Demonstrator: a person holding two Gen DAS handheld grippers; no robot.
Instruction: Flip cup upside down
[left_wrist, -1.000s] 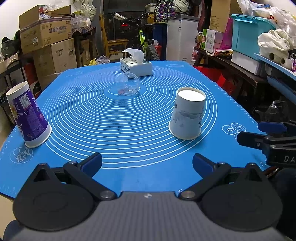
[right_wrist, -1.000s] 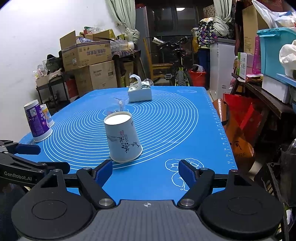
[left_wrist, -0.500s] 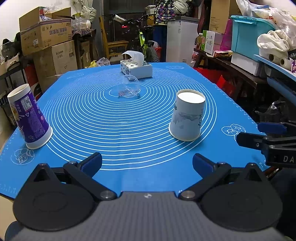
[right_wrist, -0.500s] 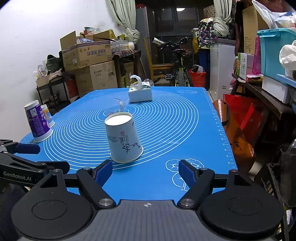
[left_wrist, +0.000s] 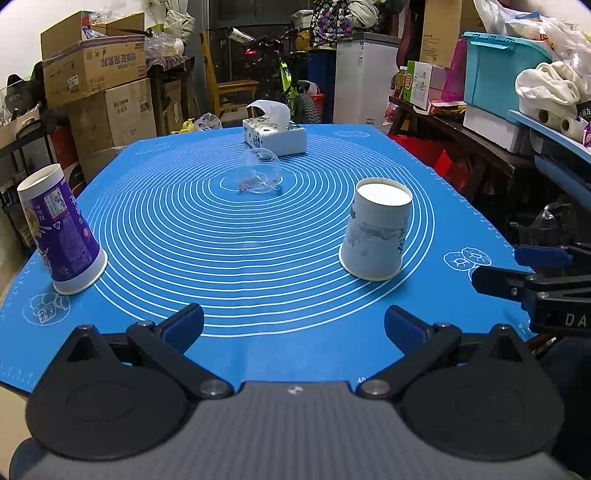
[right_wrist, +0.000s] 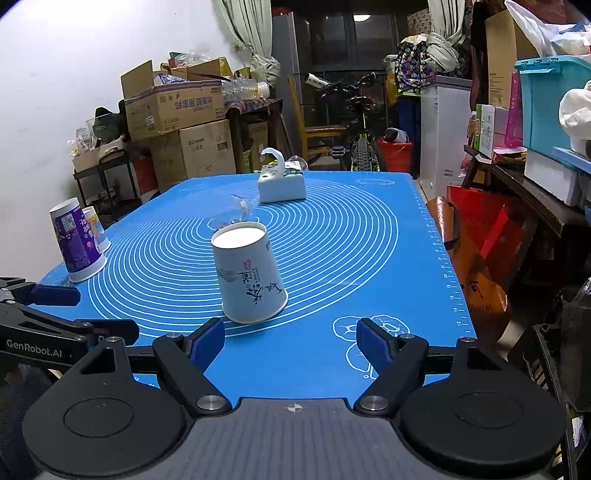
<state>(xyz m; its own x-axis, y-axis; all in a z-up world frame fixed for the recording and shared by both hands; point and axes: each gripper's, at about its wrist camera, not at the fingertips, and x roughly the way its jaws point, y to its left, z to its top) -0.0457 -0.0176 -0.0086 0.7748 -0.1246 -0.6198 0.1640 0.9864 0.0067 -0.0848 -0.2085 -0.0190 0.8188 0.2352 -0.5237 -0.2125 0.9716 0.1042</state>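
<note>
A white paper cup with blue print (left_wrist: 376, 230) stands upside down, rim on the blue mat (left_wrist: 258, 236), to the right of centre; it also shows in the right wrist view (right_wrist: 249, 275). My left gripper (left_wrist: 293, 325) is open and empty at the mat's near edge, well short of the cup. My right gripper (right_wrist: 291, 341) is open and empty, just short of the cup, which stands a little left of its centre line. The right gripper also shows in the left wrist view (left_wrist: 532, 277).
A purple cup (left_wrist: 61, 232) stands upside down at the mat's left edge, with a smaller cup (right_wrist: 96, 229) behind it. A clear glass (left_wrist: 260, 173) lies at the mat's centre. A tissue box (left_wrist: 275, 136) sits at the far end. Shelves and bags crowd the right side.
Both grippers have drifted slightly; the white cup sits a touch farther from the left gripper. Nothing was gripped or released.
</note>
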